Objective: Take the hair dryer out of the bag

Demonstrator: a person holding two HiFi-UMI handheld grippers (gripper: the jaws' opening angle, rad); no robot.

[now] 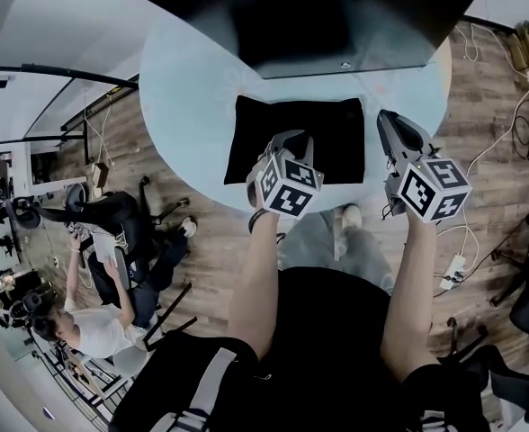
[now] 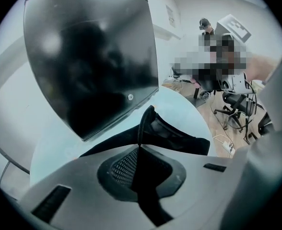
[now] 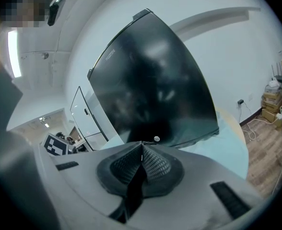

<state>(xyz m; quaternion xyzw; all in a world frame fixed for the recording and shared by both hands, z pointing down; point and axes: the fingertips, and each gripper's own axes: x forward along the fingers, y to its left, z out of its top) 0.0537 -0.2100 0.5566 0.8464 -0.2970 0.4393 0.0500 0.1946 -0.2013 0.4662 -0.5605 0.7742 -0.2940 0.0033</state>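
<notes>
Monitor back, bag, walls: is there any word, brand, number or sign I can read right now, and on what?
No text can be read.
monitor: small brand mark near its top edge, too blurred to read.
wall notice: too small to read.
marker cubes: black-and-white square patterns, no words.
bag: no print visible.
</notes>
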